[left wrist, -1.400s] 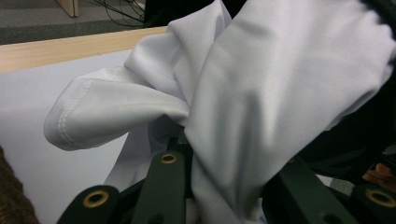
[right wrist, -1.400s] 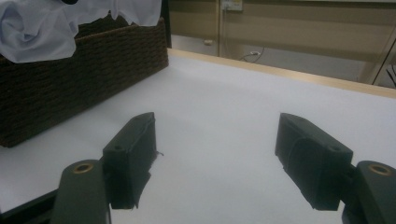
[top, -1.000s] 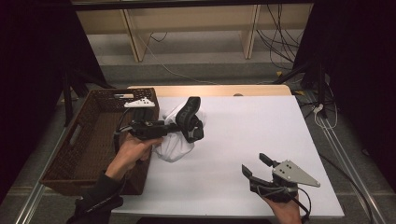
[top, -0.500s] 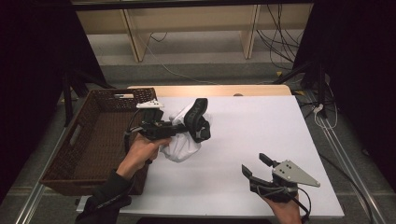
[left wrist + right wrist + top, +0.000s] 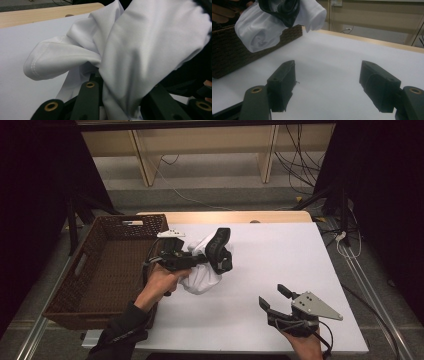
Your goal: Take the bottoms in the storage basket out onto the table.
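Both grippers are chunky matte black plastic. The right gripper point(image 5: 275, 296) has a grey three-cornered plate on top with a few small holes, plus a black cable looping off the back. The left gripper point(image 5: 212, 256) carries a small white plate. Brass-ringed pivot holes sit at the jaw bases. A dark sleeve point(image 5: 122, 332) covers the left forearm.

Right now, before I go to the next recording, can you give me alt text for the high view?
The left gripper holds a bunched white cloth just above a white table, beside a brown wicker basket at the table's left edge. The right gripper rests near the front edge, its jaws open with nothing between them.
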The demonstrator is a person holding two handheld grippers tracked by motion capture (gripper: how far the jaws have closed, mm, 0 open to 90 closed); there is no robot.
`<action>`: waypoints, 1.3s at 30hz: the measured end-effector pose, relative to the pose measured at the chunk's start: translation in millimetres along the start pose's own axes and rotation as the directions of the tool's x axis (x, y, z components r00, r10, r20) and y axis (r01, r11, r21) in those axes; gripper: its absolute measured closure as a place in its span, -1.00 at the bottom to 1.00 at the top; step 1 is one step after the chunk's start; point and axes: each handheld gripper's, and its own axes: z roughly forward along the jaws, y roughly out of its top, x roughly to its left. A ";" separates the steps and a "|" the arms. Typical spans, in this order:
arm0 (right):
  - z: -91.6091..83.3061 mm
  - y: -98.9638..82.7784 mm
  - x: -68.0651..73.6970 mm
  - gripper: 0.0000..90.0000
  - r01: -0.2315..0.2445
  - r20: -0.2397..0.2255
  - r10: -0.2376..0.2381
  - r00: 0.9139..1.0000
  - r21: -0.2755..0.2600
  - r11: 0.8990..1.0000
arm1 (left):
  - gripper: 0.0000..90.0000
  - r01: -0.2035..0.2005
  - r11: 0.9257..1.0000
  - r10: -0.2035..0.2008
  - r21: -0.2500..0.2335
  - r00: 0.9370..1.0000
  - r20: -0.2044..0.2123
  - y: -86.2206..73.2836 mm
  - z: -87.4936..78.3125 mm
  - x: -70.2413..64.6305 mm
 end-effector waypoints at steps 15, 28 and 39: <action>0.2 -0.1 -0.2 -0.33 0.000 -0.001 0.000 1.000 -0.002 1.000 | 0.65 0.001 1.000 -0.001 0.015 1.000 -0.003 -3.8 18.9 -3.8; -0.3 0.0 0.2 -0.33 0.000 -0.002 0.000 1.000 -0.001 1.000 | 0.65 0.023 0.999 -0.023 0.039 1.000 0.004 -10.2 36.2 -6.1; -0.3 0.1 0.4 -0.33 0.003 -0.003 -0.003 1.000 -0.001 1.000 | 0.64 0.029 0.996 -0.028 0.080 1.000 -0.012 -20.8 52.2 -5.9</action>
